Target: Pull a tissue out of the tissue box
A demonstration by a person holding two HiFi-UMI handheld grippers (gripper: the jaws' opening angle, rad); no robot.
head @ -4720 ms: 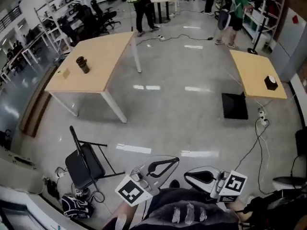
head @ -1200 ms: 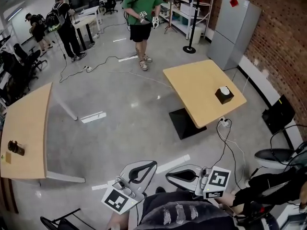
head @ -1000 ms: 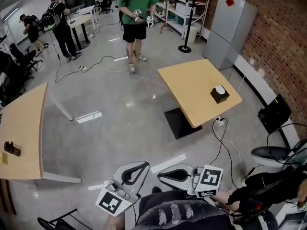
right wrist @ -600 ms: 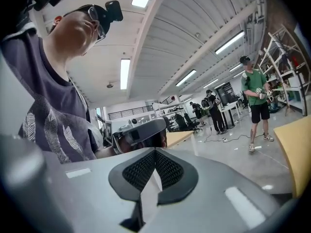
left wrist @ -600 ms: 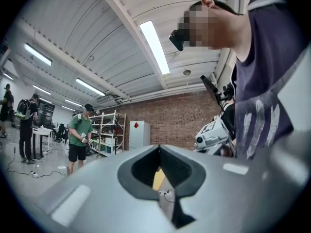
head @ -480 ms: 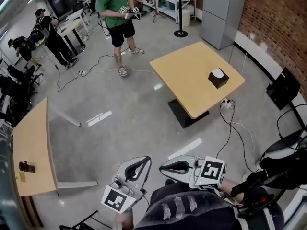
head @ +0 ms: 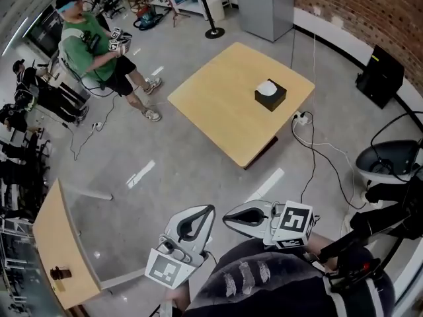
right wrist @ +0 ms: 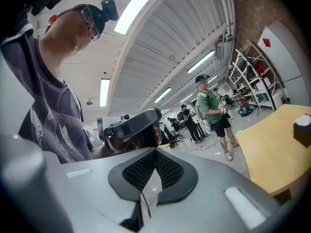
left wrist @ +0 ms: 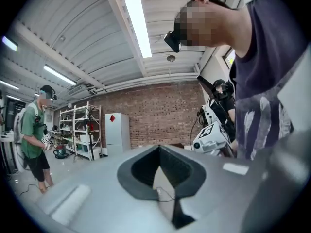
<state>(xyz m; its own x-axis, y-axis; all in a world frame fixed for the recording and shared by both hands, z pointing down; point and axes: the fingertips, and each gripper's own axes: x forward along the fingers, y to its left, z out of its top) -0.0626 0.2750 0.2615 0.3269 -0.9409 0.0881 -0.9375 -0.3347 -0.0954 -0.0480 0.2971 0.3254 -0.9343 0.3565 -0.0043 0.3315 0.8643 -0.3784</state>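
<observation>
Currently: one tissue box (head: 270, 95) on its bench (head: 218, 111). Left tongs (head: 209, 210) and right tongs (head: 228, 218) both closed, empty, well apart from it. Floor cables (head: 324, 147) beside bench; one green-shirted person (head: 92, 45) beyond.

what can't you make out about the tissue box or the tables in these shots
- tissue box: too small in the head view to tell how the tissue sits; cut off at the right edge of the right gripper view.
- dark thing on the other table: too small in the head view to identify.

Open lab hall; brick wall (head: 370, 2), shelving (left wrist: 80, 130), worktables (head: 218, 104)
</observation>
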